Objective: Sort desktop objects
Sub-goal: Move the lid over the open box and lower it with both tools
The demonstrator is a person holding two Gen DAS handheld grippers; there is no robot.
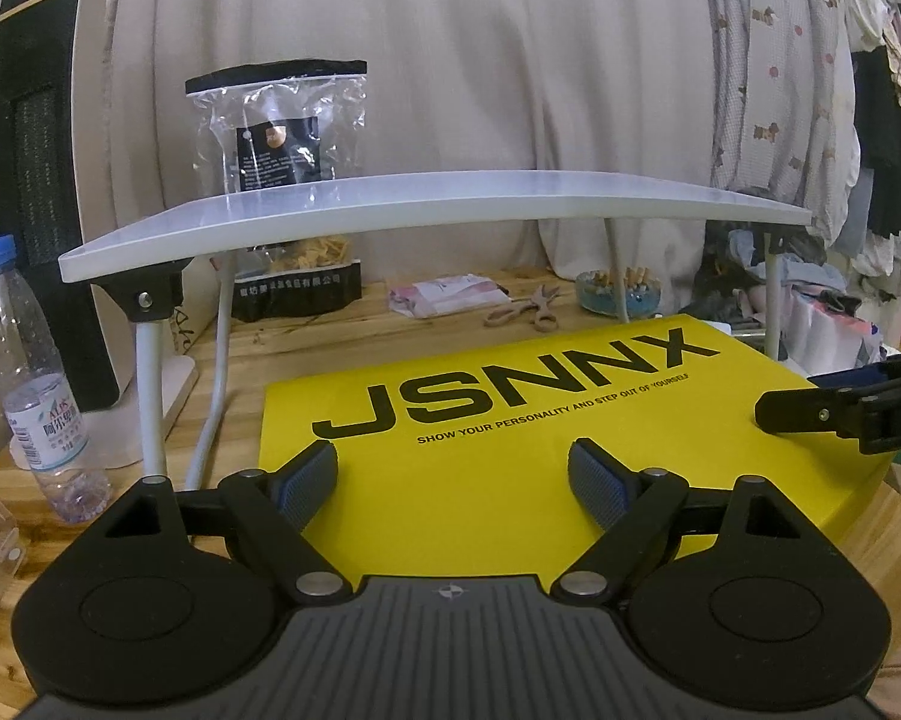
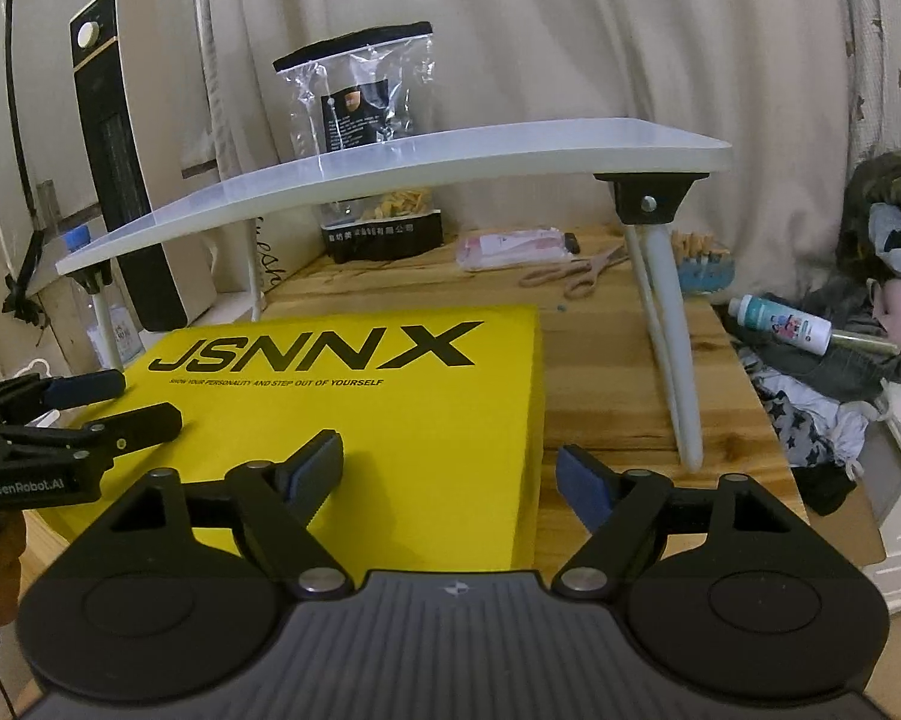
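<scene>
One flat yellow box [image 1: 510, 450] printed with the black letters JSNNX lies on the wooden desk [image 2: 618, 396], under the near edge of one small white folding table [image 1: 426, 210] that stands on thin white legs over the desk. The box has a glossy, unmarked lid with a smaller black slogan line below the big letters, and its right edge drops in a sharp, straight side toward the bare wood. Two grippers are over it: the left gripper [image 1: 453, 480] hangs above the near middle of the lid with its blue-padded fingers spread wide and nothing between them, and the right gripper [image 2: 450, 480] is likewise spread wide and empty, its left finger over the box's near right corner and its right finger beyond the edge, over the wood. At the far side of the desk there are one clear plastic snack bag with a black zip top [image 1: 279, 126] standing upright behind the folding table, one pink flat packet [image 1: 450, 294] lying down, one pair of beige scissors [image 1: 528, 309] just right of it, and one blue ashtray holding cigarette butts [image 1: 618, 291] further right. One clear water bottle with a blue cap [image 1: 30, 384] stands at the left, near one black and cream tower heater [image 1: 42, 168]. One white bottle with a teal cap [image 2: 780, 324] lies on clothes off the right of the desk.
</scene>
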